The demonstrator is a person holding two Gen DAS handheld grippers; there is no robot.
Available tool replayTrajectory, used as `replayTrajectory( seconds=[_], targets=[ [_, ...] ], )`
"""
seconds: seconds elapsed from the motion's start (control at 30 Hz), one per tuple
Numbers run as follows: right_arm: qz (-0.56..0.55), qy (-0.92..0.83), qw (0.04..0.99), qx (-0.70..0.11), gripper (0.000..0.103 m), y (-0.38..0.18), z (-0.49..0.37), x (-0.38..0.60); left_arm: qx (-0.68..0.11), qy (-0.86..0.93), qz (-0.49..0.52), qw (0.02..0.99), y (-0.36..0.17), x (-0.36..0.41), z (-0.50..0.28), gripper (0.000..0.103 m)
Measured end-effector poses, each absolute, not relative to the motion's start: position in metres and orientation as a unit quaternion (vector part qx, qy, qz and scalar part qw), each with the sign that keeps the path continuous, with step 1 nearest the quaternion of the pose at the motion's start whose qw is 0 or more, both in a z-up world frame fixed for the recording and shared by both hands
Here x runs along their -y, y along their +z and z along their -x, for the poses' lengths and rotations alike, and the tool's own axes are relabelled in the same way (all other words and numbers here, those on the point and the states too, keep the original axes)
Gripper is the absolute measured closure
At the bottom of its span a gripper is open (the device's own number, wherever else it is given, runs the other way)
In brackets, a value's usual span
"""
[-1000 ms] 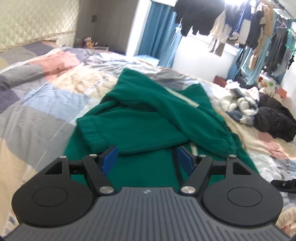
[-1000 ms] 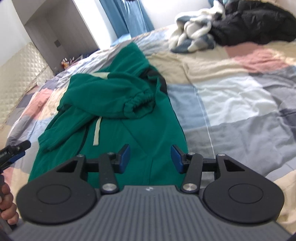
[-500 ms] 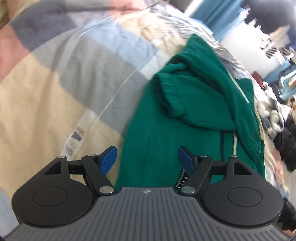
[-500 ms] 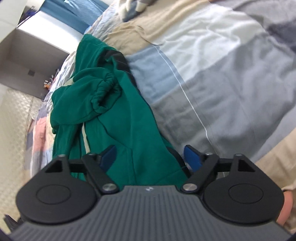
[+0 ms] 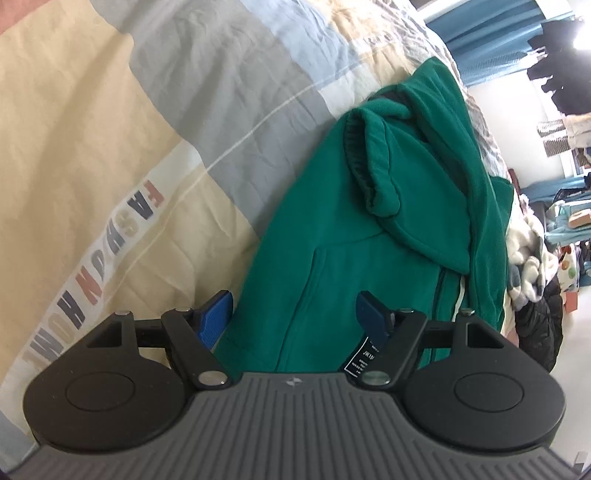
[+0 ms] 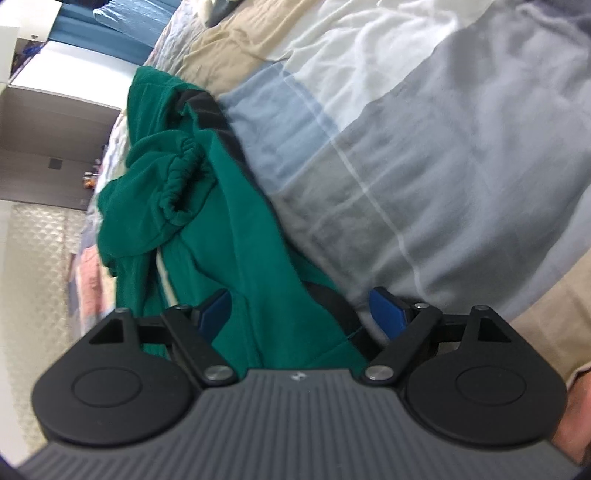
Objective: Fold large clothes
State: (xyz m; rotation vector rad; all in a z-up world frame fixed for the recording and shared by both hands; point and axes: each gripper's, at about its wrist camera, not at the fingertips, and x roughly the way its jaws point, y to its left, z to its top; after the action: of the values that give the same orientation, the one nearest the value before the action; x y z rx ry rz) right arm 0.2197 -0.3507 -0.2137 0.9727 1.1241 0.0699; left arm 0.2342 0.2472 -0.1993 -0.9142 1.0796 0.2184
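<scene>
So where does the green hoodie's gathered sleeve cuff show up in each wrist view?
Left wrist: the sleeve cuff is upper right of centre, folded onto the green hoodie.
Right wrist: the sleeve cuff is left of centre, halfway up.
Shared landmark: the blue curtain beyond the bed.

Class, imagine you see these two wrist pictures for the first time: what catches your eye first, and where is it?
The green hoodie stands out, lying crumpled on the patchwork bedspread, its sleeve cuffs folded across its body. Both open tools frame its near hem: the left tool at one corner, the right tool, jaws opening, at the other.
</scene>
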Motion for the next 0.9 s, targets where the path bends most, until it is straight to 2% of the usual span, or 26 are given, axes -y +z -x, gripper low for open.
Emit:
replayTrajectory(
  seconds=[0.37, 0.7, 0.9],
  targets=[
    [-0.514, 0.146, 0.716, -0.449, 0.018, -0.199, -0.204, 0.342, -0.529, 0.108, 0.391, 0.745, -0.214, -0.234, -0.253, 0.025],
    [-0.485, 0.085, 0.726, -0.48, 0.018, -0.206, -0.2, 0.345, -0.548, 0.082, 0.336, 0.762, -0.212, -0.214, -0.265, 0.025],
    [-0.481, 0.074, 0.728, -0.482, 0.018, -0.212, -0.201, 0.343, -0.515, 0.024, 0.358, 0.778, -0.203, -0.21, -0.257, 0.027]
  ],
)
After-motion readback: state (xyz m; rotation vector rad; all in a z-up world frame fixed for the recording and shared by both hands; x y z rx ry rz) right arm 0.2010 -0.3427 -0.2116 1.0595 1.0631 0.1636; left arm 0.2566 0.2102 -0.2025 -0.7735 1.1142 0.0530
